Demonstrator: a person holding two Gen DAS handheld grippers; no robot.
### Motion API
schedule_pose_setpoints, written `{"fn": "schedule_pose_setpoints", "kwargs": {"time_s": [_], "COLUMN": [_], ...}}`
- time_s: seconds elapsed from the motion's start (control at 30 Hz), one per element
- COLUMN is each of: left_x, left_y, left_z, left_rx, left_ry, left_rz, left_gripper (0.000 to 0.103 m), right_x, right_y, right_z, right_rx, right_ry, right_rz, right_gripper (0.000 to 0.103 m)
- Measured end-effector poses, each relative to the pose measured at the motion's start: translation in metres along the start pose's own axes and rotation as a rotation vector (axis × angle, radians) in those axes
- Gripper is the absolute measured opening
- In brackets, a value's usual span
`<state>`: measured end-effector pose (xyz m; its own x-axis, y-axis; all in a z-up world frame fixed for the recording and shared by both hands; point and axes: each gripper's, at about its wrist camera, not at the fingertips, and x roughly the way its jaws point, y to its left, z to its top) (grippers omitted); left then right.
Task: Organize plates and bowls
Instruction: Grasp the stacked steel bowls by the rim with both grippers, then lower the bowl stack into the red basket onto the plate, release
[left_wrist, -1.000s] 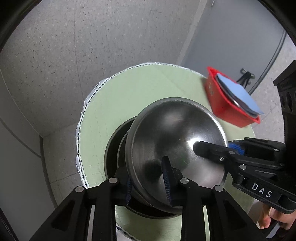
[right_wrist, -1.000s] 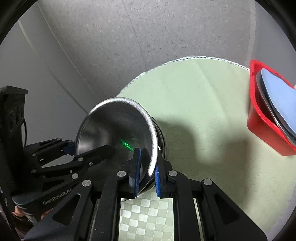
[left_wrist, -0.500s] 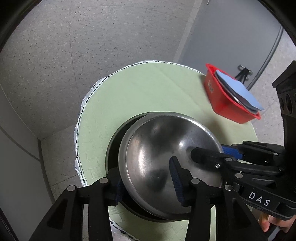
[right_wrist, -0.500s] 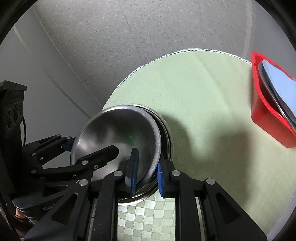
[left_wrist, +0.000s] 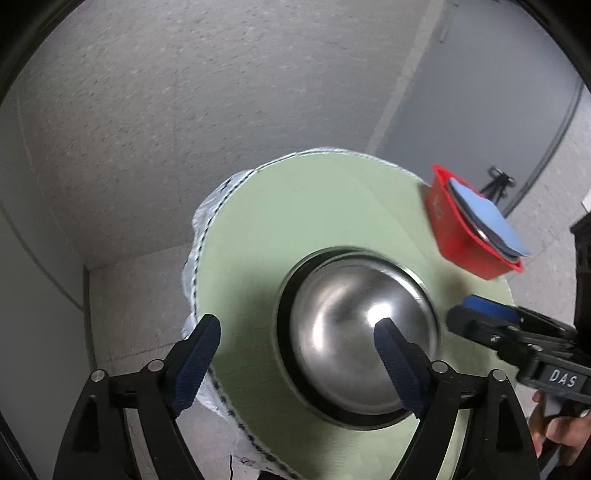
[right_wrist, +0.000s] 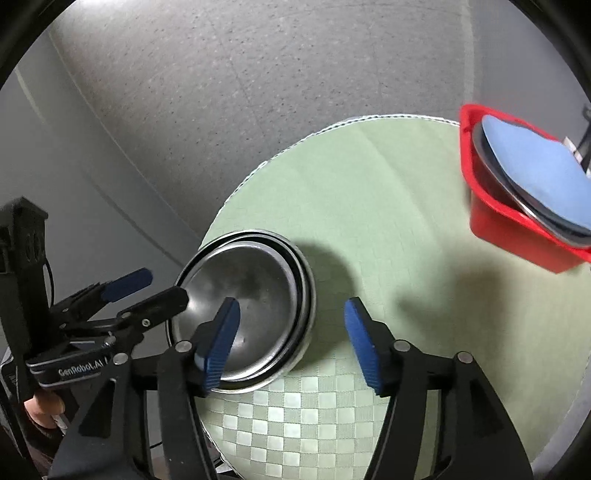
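Steel bowl nested in the stack on the green tabletop, well apart from the red bin. Rigid, light, slick (thin rim the best hold). Left tongs and right tongs both wide, empty.

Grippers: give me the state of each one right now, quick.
Left gripper: open, holding nothing, fingers apart above the steel bowl.
Right gripper: open, holding nothing, one finger over the bowl, the other over the green tablecloth.
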<state>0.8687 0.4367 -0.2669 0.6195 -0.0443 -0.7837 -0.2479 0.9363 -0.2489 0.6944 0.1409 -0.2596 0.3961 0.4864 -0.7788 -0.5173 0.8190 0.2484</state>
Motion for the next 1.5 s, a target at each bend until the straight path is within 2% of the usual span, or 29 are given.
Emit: {"fn": "schedule_pose_setpoints", "kwargs": {"time_s": [0.23,0.43,0.5,0.53,0.6,0.67,0.8,0.93,1.17,1.33,1.5], "left_x": [0.020,0.038,0.044,0.047,0.054,0.058,0.058,0.052,0.026,0.013,0.025], "left_y": [0.004,-0.002,-0.005,-0.005,-0.009,-0.012,-0.016,-0.031,-0.082,-0.144,-0.206], "left_z": [-0.010,-0.008,-0.008,-0.008,-0.009,-0.009,-0.007,-0.006,0.011,0.044,0.079], "left_rx": [-0.045,-0.033,-0.030,-0.027,-0.011,-0.003,-0.005,-0.005,0.002,0.037,0.090], "left_ry": [0.056,0.068,0.078,0.084,0.102,0.096,0.077,0.059,-0.042,-0.119,-0.159], "left_rz": [0.020,0.027,0.011,0.007,-0.004,-0.003,0.009,0.008,-0.017,-0.076,-0.115], "left_gripper": [0.083,0.079,0.067,0.064,0.044,0.045,0.043,0.044,0.043,0.043,0.045], "right_x": [0.027,0.047,0.053,0.056,0.062,0.068,0.065,0.050,-0.004,-0.055,-0.098], "right_y": [-0.011,-0.012,-0.013,-0.016,-0.018,-0.018,-0.014,-0.026,-0.056,-0.091,-0.143], "right_z": [-0.008,-0.012,-0.013,-0.012,-0.013,-0.013,-0.012,-0.012,0.007,0.030,0.060], "right_rx": [0.094,0.127,0.135,0.139,0.161,0.166,0.121,0.117,0.084,0.076,0.084], "right_ry": [0.061,0.099,0.112,0.117,0.138,0.156,0.147,0.120,0.017,-0.060,-0.136], "right_rz": [0.052,0.072,0.081,0.090,0.111,0.162,0.134,0.141,0.163,0.161,0.123], "right_gripper": [0.064,0.064,0.064,0.064,0.062,0.048,0.043,0.032,0.030,0.030,0.030]}}
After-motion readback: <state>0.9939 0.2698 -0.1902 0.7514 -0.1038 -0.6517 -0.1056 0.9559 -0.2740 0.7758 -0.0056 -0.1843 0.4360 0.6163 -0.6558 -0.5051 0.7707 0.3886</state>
